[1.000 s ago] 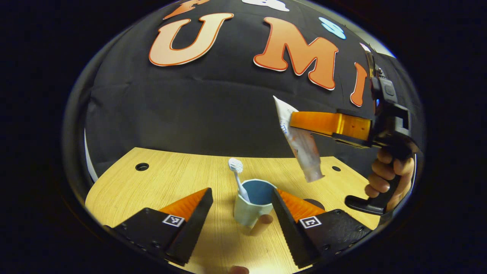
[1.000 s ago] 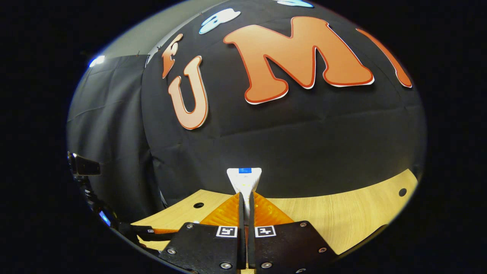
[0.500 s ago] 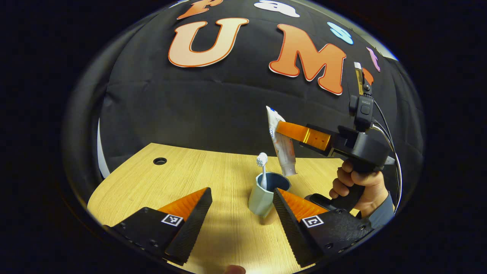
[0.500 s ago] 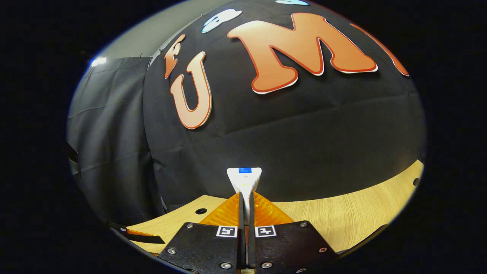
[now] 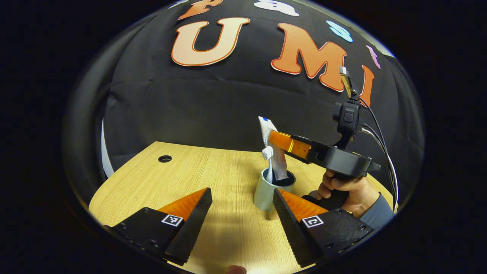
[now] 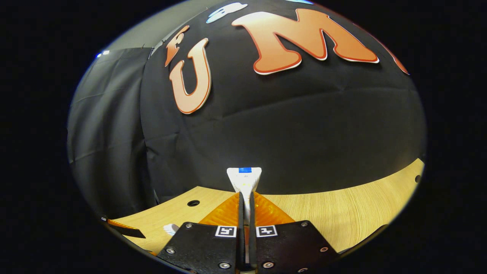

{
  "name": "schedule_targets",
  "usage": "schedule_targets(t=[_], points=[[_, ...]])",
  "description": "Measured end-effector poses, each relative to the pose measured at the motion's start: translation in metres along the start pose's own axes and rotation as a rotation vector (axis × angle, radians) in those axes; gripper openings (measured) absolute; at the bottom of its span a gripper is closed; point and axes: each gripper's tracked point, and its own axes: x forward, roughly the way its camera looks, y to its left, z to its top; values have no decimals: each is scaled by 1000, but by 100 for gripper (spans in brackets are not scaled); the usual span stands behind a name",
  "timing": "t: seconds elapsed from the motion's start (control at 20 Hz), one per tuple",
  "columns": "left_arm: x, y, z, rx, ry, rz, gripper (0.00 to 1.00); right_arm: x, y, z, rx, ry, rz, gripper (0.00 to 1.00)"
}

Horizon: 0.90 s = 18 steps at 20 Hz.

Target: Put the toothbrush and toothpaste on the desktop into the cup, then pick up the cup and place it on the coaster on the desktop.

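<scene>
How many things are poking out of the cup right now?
2. The toothbrush stands in the cup, bristles up. The toothpaste has its lower end in the cup, with the right gripper shut on its top. Anything lower inside the cup is hidden.

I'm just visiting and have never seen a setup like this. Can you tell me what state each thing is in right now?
Cup: upright on the desk, between the left gripper's fingers, untouched.
Toothbrush: standing in the cup, bristles up.
Toothpaste: upright, lower end inside the cup, held by the right gripper.
Left gripper: open.
Right gripper: shut on the toothpaste.
Desk: bare wood with a cable hole.
</scene>
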Motion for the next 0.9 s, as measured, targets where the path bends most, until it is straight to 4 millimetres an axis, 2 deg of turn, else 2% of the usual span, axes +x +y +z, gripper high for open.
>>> schedule_targets(t=[0.15, 0.3, 0.6, 0.75, 0.85, 0.9], points=[[-2, -4, -2, 32, -7, 8, 97, -5, 5, -3, -15, 22, 10, 6], [-5, -11, 0, 61, -20, 5, 97, -18, 3, -3, -60, 54, 7, 10], [-10, -36, 3, 53, -24, -38, 97, -58, -6, 19, -86, 37, -9, 9], [-5, -48, 4, 60, -7, -49, 96, -88, -10, 28, -100, 58, -8, 12], [2, -55, 6, 55, 19, -61, 96, -109, -21, 37, -120, 65, -36, 22], [6, -58, 7, 50, 35, -65, 96, -121, -25, 44, -125, 61, -47, 32]])
